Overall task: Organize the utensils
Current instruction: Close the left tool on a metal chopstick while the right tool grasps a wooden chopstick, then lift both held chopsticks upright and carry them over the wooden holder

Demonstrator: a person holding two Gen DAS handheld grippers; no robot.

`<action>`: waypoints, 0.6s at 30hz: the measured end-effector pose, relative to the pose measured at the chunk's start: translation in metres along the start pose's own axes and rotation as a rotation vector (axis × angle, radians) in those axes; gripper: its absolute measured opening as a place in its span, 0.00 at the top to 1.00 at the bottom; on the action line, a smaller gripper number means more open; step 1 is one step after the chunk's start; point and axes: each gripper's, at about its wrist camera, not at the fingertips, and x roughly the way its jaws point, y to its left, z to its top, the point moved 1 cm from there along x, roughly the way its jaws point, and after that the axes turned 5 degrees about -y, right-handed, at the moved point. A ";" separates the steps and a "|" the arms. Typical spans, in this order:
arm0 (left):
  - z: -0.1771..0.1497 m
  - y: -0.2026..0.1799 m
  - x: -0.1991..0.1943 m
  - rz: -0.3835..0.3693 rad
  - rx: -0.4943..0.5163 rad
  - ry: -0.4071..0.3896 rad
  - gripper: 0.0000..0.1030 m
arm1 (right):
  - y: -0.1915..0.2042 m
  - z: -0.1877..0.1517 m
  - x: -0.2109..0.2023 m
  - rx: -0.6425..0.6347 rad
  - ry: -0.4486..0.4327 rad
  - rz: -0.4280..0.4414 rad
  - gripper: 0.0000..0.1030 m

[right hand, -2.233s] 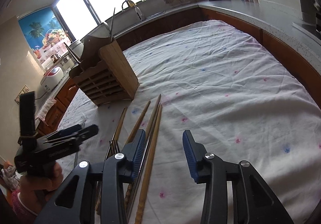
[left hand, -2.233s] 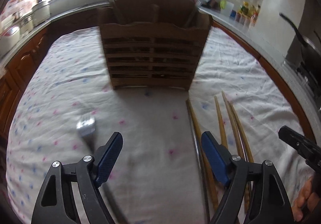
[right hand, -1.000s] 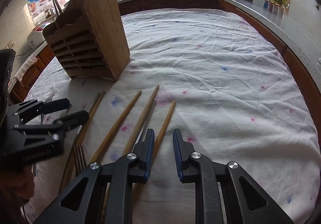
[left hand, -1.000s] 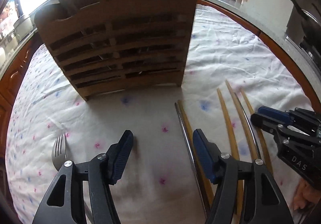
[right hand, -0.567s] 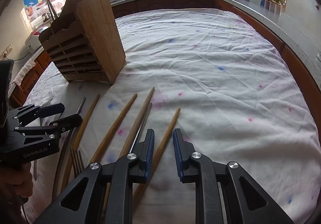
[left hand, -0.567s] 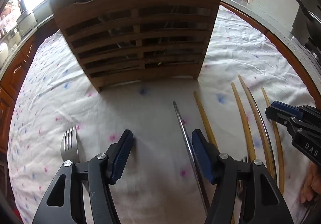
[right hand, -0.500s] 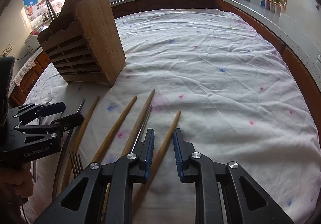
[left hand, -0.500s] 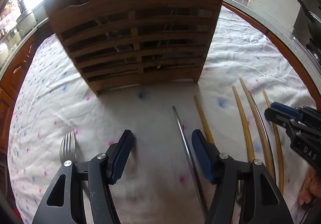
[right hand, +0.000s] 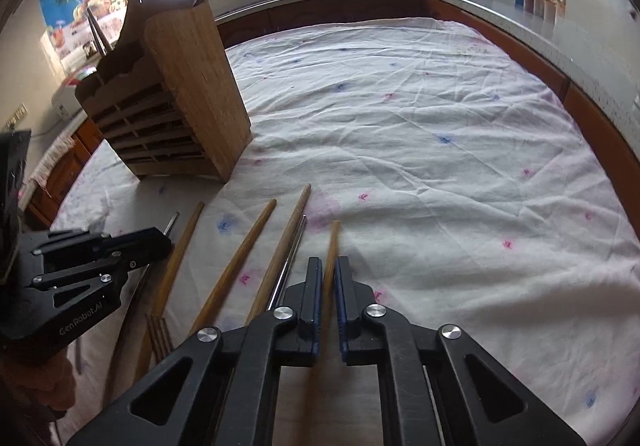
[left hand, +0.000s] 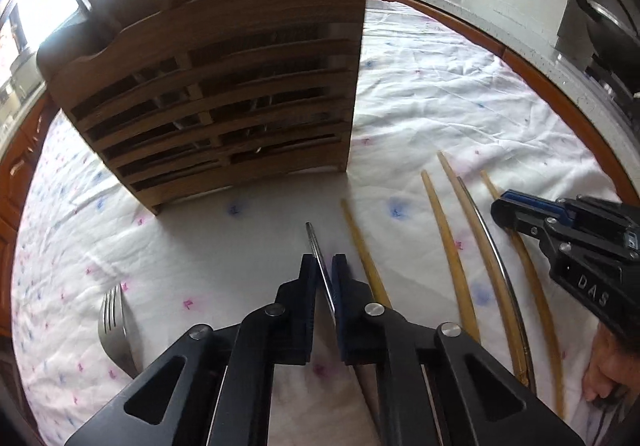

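Observation:
My left gripper has its jaws closing on a thin metal chopstick, and the blue pads press it from both sides. The chopstick's tip pokes out toward the slatted wooden utensil holder. In the right wrist view my right gripper is closing on the rightmost wooden chopstick, pinched between its pads. Beside it lie two more wooden chopsticks and a metal one. A fork rests on the cloth left of my left gripper.
The white dotted tablecloth covers the table, with open cloth to the right. The holder stands at the left with utensils sticking up from it. A second fork's tines lie near the chopsticks. Counters, a sink and a kettle ring the table.
Both grippers have closed: the left from wide open onto the metal chopstick, the right from a narrow gap onto the wooden chopstick. The left gripper shifted slightly right.

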 end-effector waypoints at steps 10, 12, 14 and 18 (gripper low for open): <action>-0.016 0.025 -0.047 -0.078 -0.095 -0.069 0.97 | 0.013 0.004 -0.050 0.022 -0.086 0.090 0.95; -0.018 0.029 -0.063 -0.089 -0.115 -0.098 0.97 | 0.016 0.005 -0.062 0.024 -0.106 0.103 0.95; -0.021 0.032 -0.082 -0.111 -0.140 -0.134 0.97 | 0.020 0.007 -0.076 0.021 -0.133 0.111 0.95; -0.028 0.037 -0.123 -0.126 -0.163 -0.208 0.97 | 0.027 0.010 -0.100 0.015 -0.180 0.131 0.95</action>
